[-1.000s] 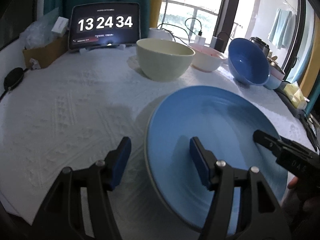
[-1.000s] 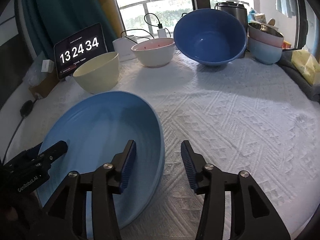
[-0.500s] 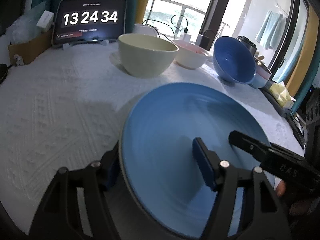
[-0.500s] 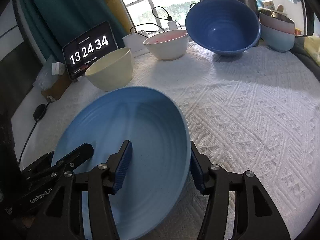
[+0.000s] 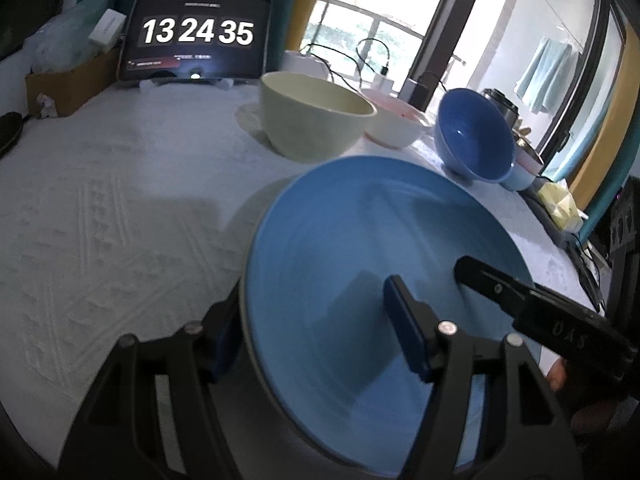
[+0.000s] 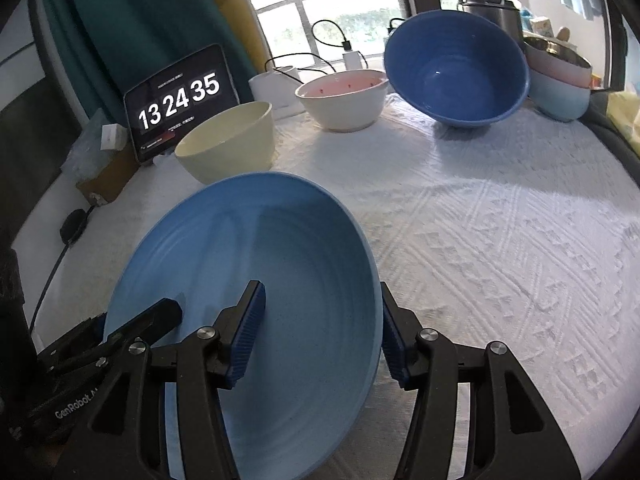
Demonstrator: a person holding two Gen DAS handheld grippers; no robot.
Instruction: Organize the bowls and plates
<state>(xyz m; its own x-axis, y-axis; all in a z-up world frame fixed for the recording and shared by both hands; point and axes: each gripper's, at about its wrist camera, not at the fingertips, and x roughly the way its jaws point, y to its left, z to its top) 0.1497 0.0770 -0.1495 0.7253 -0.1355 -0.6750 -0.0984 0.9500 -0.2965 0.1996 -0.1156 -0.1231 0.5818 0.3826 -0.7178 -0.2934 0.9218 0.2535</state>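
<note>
While my left claw (image 5: 316,332) straddles the near-left rim of the blue plate (image 5: 360,240), one pad hides under the rim and the other sits over the plate's face, so I cannot tell whether it truly pinches. My right claw (image 6: 320,332) stands the same way at the plate's opposite rim, inner pad over the blue surface, outer pad just beside the rim's outside; clamped or only close, I cannot say. The plate (image 6: 256,280) lies toward the near edge of the table (image 6: 500,240), tilted a little (its left side looks raised in the right wrist view). Beyond it, nearer the far edge, stands a cream bowl (image 6: 230,142), then a white bowl with a pink inside (image 6: 344,96), then a dark blue bowl (image 6: 456,68) tipped on its side. At the far right corner sits a stack of pale bowls (image 6: 560,84). At the far left, a tablet (image 5: 198,36) shows 13 24 35.
</note>
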